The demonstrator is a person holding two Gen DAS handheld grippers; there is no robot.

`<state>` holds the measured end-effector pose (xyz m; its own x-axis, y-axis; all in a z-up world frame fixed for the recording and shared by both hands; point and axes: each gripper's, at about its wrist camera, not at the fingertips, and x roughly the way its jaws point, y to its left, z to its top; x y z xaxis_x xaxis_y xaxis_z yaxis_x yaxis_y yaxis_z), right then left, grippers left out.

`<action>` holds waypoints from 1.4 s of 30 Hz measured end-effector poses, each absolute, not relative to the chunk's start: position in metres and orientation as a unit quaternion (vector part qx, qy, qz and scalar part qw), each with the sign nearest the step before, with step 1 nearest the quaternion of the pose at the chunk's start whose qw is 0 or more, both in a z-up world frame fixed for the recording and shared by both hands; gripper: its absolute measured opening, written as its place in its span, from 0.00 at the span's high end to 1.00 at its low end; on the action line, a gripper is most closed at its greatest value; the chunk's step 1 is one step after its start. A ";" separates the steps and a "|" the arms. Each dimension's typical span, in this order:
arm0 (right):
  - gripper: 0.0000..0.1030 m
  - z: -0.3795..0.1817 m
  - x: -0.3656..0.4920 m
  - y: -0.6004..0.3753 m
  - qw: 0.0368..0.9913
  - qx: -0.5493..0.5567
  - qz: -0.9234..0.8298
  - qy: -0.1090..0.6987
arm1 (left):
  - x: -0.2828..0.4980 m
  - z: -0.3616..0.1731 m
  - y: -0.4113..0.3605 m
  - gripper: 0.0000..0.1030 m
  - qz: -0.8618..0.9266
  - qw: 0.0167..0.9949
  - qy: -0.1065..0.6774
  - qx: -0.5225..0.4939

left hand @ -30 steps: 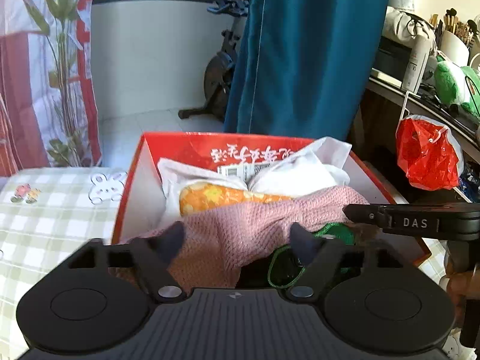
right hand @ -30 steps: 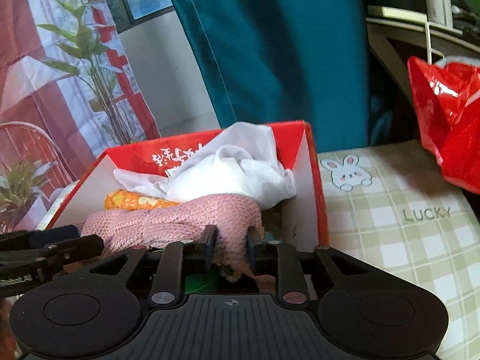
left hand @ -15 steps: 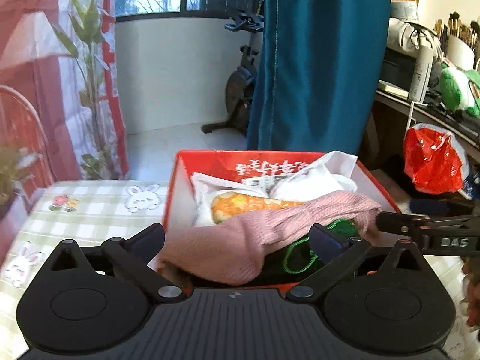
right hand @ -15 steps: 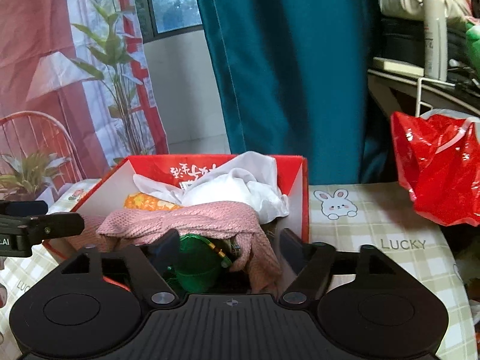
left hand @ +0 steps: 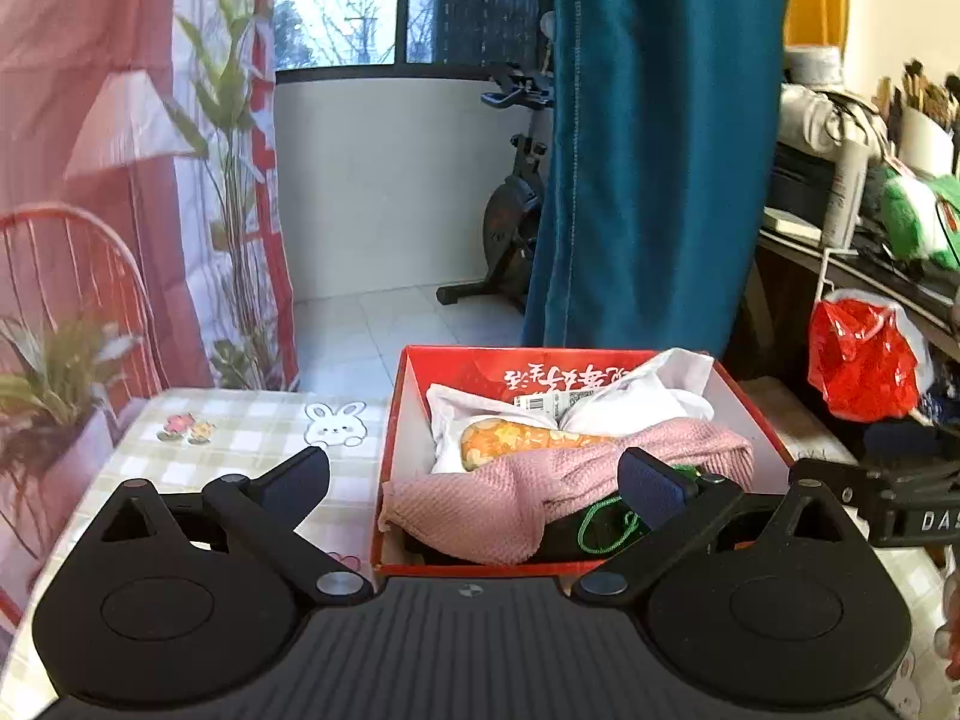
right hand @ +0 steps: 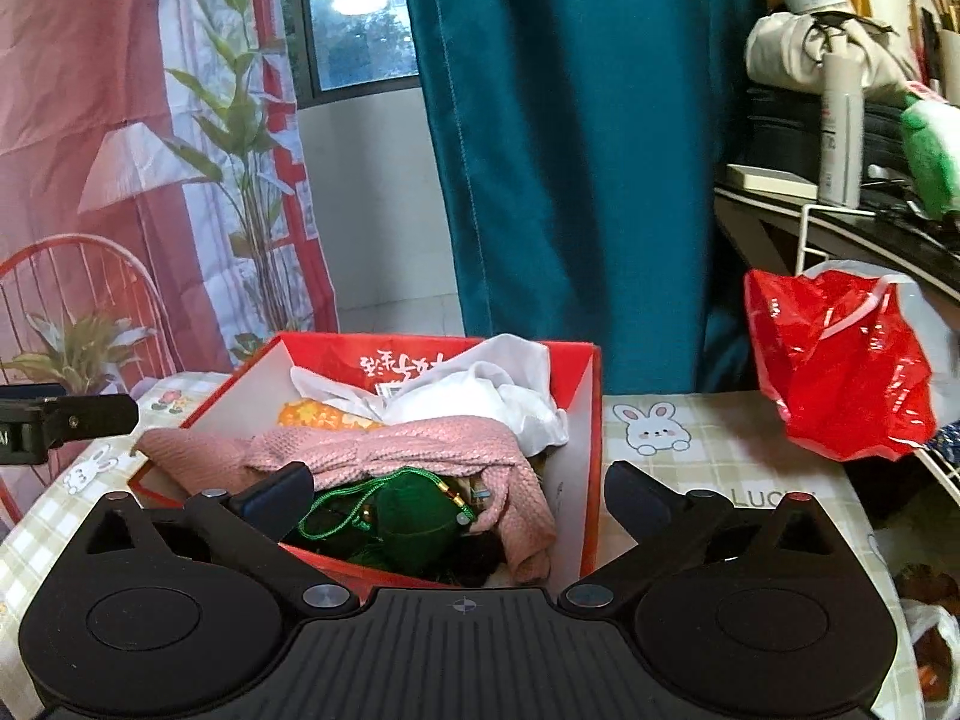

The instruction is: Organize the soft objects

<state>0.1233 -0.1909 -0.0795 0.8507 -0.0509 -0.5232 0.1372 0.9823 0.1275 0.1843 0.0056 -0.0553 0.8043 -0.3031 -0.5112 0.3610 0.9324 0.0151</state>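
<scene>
A red cardboard box (left hand: 393, 420) (right hand: 591, 420) stands on the checked tablecloth. In it lie a pink knitted cloth (left hand: 510, 498) (right hand: 390, 441) draped across the front, an orange flowered soft item (left hand: 516, 438) (right hand: 315, 417), white cloth or bags (left hand: 636, 396) (right hand: 480, 393), and a green pouch with a cord (right hand: 414, 516) (left hand: 606, 525). My left gripper (left hand: 474, 480) is open and empty, held back above the box's near edge. My right gripper (right hand: 459, 489) is open and empty, also just before the box.
The tablecloth (left hand: 240, 438) (right hand: 720, 438) has rabbit prints. A red plastic bag (right hand: 840, 360) (left hand: 858, 360) hangs at the right by a cluttered shelf (right hand: 840, 192). A teal curtain (left hand: 660, 150) hangs behind the box. An exercise bike (left hand: 510, 216) stands on the floor beyond.
The right gripper let go of the pink cloth and opened. Both grippers drew back and up from the box, and the left one opened wider. The cloth now lies in the box.
</scene>
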 end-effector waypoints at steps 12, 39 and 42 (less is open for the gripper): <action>0.00 -0.039 0.075 -0.173 0.967 0.060 -0.059 0.241 | 0.124 -0.015 -0.003 0.00 -0.150 0.960 0.219 0.095; 0.00 0.022 -0.029 -0.144 0.975 0.078 -0.059 0.202 | 0.020 0.032 0.013 0.00 -0.103 0.976 0.172 0.083; 0.00 0.022 -0.034 -0.146 0.975 0.080 -0.064 0.199 | 0.018 0.032 0.013 0.00 -0.104 0.976 0.171 0.083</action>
<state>-0.0344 -0.1457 0.0222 0.9126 -0.0925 -0.3982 0.1563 0.9790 0.1307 0.0175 0.0133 0.0323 0.9201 -0.1745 -0.3506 0.2312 0.9646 0.1268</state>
